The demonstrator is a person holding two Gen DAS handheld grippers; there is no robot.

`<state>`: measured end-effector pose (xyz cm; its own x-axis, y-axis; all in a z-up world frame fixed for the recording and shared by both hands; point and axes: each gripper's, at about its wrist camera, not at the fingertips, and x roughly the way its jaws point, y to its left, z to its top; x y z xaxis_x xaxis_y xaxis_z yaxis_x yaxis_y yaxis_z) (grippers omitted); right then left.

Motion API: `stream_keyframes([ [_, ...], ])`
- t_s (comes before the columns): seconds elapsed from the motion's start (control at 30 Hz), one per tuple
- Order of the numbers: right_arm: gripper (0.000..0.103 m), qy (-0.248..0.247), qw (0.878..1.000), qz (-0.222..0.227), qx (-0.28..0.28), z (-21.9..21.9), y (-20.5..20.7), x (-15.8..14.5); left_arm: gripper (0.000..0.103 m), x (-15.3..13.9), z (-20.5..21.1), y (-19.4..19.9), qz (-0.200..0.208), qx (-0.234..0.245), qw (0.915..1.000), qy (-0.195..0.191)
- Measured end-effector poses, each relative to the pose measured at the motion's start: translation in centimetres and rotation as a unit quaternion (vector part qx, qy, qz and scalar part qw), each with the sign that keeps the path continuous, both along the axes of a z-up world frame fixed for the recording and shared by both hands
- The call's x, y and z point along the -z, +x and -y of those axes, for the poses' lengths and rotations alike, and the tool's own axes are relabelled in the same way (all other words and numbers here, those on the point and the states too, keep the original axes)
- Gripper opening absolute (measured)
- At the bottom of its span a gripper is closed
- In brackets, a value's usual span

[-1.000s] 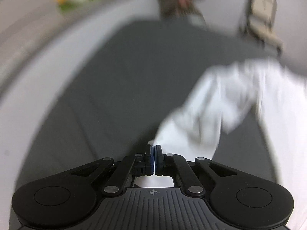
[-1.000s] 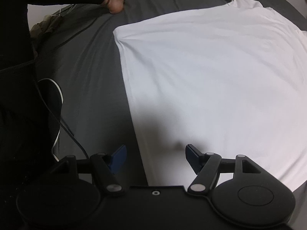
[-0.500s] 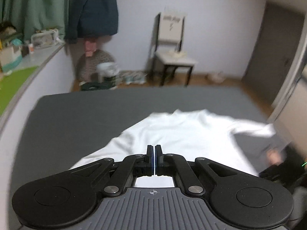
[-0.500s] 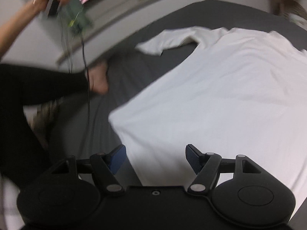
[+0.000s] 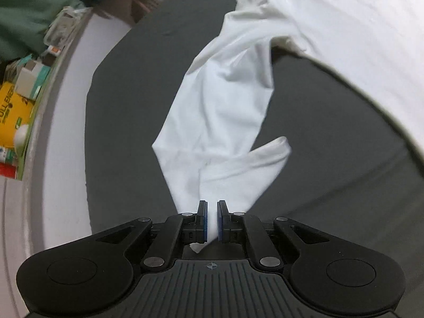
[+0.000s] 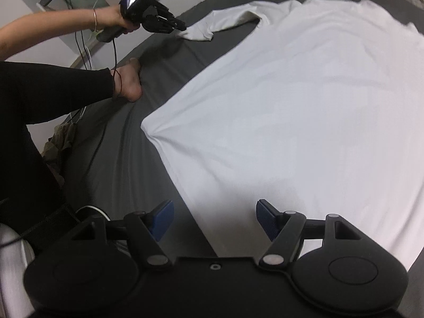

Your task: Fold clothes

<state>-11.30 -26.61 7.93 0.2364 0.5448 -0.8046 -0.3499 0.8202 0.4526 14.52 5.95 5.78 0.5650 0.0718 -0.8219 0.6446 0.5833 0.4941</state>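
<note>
Our left gripper (image 5: pixel 211 206) has its fingers clenched on the cuff end of the white sleeve (image 5: pixel 220 111), with a small tip of cloth poking out behind the pads. Ahead of those fingers the sleeve runs up and away, twisted and partly folded over itself, to the body of the white shirt (image 6: pixel 291 106), which lies spread flat on the bed (image 5: pixel 331 145), far ahead and to the right of them.

Our right gripper (image 6: pixel 215 209) has its fingers released and wide apart. The shirt's near side edge passes between them: the left finger is over bare dark sheet, the right finger over white cloth. We cannot tell whether they touch the fabric.

Left of the left fingers the dark sheet ends at a pale ledge (image 5: pixel 61 132), and beyond it a yellow box (image 5: pixel 10 116) stands among blurred clutter.

Bare sheet lies open on both sides of the sleeve. Left of the right fingers, our foot (image 6: pixel 129 84) rests on the sheet, well apart from the shirt's corner
</note>
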Motion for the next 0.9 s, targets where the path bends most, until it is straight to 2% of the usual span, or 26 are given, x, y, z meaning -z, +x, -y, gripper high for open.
stream_keyframes([
  [0.07, 0.068, 0.000, 1.000, -0.016, 0.006, 0.2, 0.3, 0.7, 0.007, 0.1, -1.2, 0.7, -0.010, -0.019, 0.9977, -0.063],
  [0.13, 0.068, 0.003, 0.999, -0.028, 0.015, 0.4, 0.7, 1.2, 0.007, 0.8, -2.3, 0.9, -0.018, -0.022, 0.9937, -0.108],
  [0.23, 0.068, 0.013, 0.999, -0.038, 0.031, 0.6, 1.4, 1.4, 0.010, 2.1, -3.5, 0.7, -0.002, -0.011, 0.9905, -0.137],
  [0.3, 0.068, 0.015, 0.999, -0.038, 0.033, 0.6, 1.6, 1.2, 0.044, 3.0, -4.5, 0.3, -0.004, -0.003, 0.9905, -0.137],
  [0.33, 0.068, 0.014, 0.999, -0.038, 0.031, 0.5, 1.7, 1.2, 0.085, 3.4, -4.7, 0.4, -0.002, -0.007, 0.9906, -0.137],
  [0.37, 0.068, 0.012, 0.999, -0.040, 0.029, 0.4, 1.7, 1.1, 0.101, 3.6, -5.0, 0.3, 0.000, -0.012, 0.9901, -0.140],
  [0.47, 0.068, 0.007, 0.999, -0.045, 0.023, 0.0, 1.7, 1.2, 0.101, 3.9, -5.1, -0.1, 0.008, -0.009, 0.9896, -0.143],
  [0.6, 0.068, 0.000, 0.999, -0.050, 0.015, -0.7, 2.0, 1.2, 0.101, 2.9, -5.2, -1.3, 0.056, 0.012, 0.9887, -0.138],
  [0.63, 0.068, -0.001, 0.999, -0.051, 0.013, -0.9, 2.1, 1.2, 0.100, 2.5, -5.3, -1.1, 0.058, 0.006, 0.9878, -0.145],
  [0.7, 0.068, -0.003, 0.999, -0.049, 0.009, -1.2, 2.2, 1.1, 0.100, 1.9, -5.8, -0.2, 0.038, -0.024, 0.9812, -0.188],
  [0.73, 0.068, -0.003, 0.999, -0.048, 0.007, -1.3, 2.2, 1.0, 0.096, 1.7, -6.1, 0.2, 0.031, -0.036, 0.9769, -0.208],
  [0.77, 0.068, -0.003, 0.999, -0.047, 0.007, -1.4, 2.2, 0.9, 0.083, 1.7, -6.2, 0.6, 0.021, -0.050, 0.9736, -0.222],
  [0.8, 0.068, -0.004, 0.999, -0.046, 0.006, -1.4, 2.2, 0.8, 0.072, 2.0, -6.1, 1.1, 0.012, -0.063, 0.9731, -0.221],
  [0.83, 0.068, -0.004, 0.999, -0.046, 0.006, -1.5, 2.2, 0.8, 0.053, 2.6, -5.9, 1.6, 0.002, -0.079, 0.9741, -0.212],
  [0.87, 0.068, -0.004, 0.999, -0.047, 0.007, -1.5, 2.2, 0.8, 0.042, 3.1, -5.9, 2.0, -0.011, -0.093, 0.9741, -0.206],
  [0.9, 0.068, -0.005, 0.999, -0.047, 0.007, -1.4, 2.1, 0.8, 0.037, 3.5, -5.9, 2.1, -0.021, -0.097, 0.9725, -0.210],
])
